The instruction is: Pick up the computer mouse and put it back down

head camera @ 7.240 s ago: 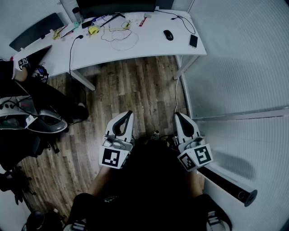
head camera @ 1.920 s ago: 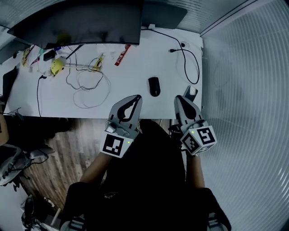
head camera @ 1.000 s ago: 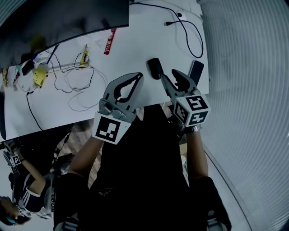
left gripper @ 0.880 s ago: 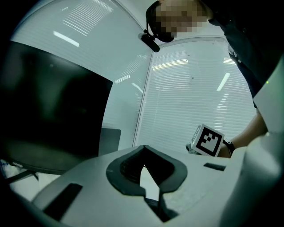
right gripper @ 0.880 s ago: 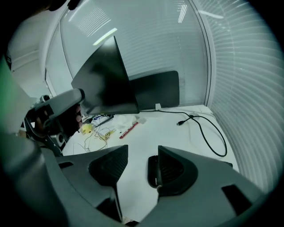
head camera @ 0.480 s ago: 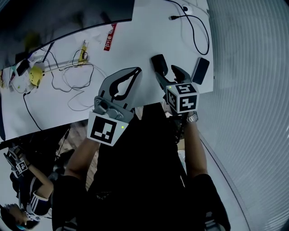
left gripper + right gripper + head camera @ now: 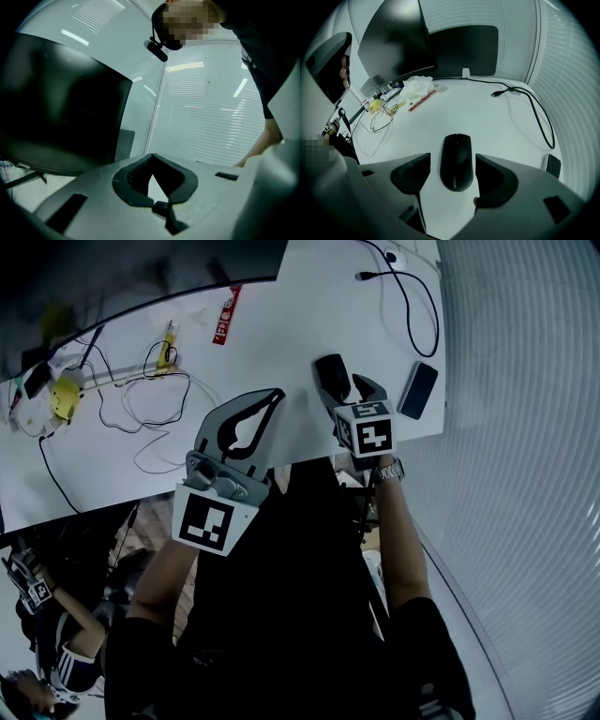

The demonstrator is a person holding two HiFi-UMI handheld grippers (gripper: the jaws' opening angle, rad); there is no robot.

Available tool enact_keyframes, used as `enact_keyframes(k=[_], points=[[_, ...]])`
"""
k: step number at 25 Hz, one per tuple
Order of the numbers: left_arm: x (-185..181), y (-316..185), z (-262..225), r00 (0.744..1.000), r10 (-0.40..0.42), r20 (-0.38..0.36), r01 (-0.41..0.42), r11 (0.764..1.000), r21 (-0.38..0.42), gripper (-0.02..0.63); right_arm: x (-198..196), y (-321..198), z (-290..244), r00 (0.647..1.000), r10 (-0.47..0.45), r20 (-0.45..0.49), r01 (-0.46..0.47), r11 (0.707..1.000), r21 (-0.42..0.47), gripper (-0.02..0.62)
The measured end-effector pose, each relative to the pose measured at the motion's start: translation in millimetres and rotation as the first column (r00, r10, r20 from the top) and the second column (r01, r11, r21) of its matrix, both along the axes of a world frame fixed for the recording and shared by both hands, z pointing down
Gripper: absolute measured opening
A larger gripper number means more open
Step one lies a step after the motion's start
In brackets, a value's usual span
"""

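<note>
The black computer mouse (image 7: 330, 371) (image 7: 457, 161) lies flat on the white desk (image 7: 281, 324). My right gripper (image 7: 349, 395) (image 7: 453, 178) points steeply down over it. Its jaws are opening and straddle the rear half of the mouse, with a gap of white desk showing on each side, so the pads do not touch it. My left gripper (image 7: 275, 393) (image 7: 152, 155) hovers to the left above the desk's near edge. It is roughly level, with its fingertips together and nothing between them.
A dark phone (image 7: 417, 390) (image 7: 553, 165) lies just right of the mouse, with a black cable (image 7: 422, 306) (image 7: 534, 112) looping beyond it. A monitor (image 7: 141, 268) (image 7: 398, 42) stands at the back left. Thin wires (image 7: 159, 399), a red packet (image 7: 225, 315) and a yellow item (image 7: 61, 395) lie left.
My right gripper has dropped and tipped down onto the mouse, its jaws spreading to either side of it. The left gripper has barely shifted.
</note>
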State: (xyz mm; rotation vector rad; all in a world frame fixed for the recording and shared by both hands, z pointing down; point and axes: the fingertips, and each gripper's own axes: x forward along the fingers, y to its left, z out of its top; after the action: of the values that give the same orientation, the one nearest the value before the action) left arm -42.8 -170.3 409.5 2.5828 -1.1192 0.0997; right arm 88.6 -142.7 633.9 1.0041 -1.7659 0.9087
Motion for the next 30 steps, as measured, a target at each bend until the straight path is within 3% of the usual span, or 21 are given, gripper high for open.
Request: enact_keyframes(k=[14,30], points=[[-21,3,11,1.0,-0.012,0.007,0.013,1.0,-0.023,0.005,2,-3,38,0.99,-0.037,-0.137,0.026,0.997,-0.079,0.275],[-33,1,4,0.999,-0.037,-0.008,0.037,0.999,-0.005,0.005,0,-3,41,0.985,-0.02,-0.171,0.003,0.995,-0.103,0.282]])
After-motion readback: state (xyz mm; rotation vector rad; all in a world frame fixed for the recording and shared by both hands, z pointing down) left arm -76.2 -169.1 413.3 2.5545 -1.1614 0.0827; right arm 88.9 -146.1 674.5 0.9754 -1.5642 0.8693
